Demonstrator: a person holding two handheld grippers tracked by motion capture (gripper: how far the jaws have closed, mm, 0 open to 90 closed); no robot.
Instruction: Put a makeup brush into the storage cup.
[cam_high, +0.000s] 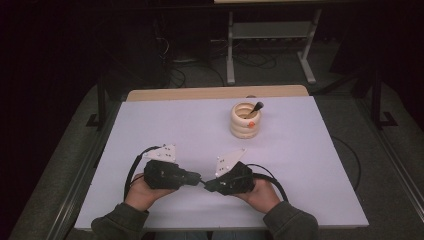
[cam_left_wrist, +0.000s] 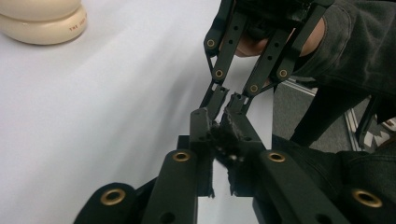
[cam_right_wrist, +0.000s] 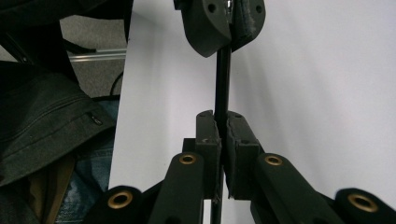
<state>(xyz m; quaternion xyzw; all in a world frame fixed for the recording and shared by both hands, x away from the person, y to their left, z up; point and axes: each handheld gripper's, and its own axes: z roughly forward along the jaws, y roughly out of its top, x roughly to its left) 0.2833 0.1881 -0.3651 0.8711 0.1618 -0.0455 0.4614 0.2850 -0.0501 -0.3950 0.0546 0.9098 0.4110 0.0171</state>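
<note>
Thin black rod (cam_right_wrist: 222, 79), ribbed cream holder (cam_high: 245, 120)

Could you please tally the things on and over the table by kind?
Claws: 2 (left claw, right claw)
Thin black rod between them: 1
Cream ring stack: 1
Dark-tipped stick in the stack: 1
Total: 5

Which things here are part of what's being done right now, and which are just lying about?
In the job: black rod, clamped at both ends; left gripper; right gripper.
Lying about: ring stack with a dark stick in it, far side of the table.
</note>
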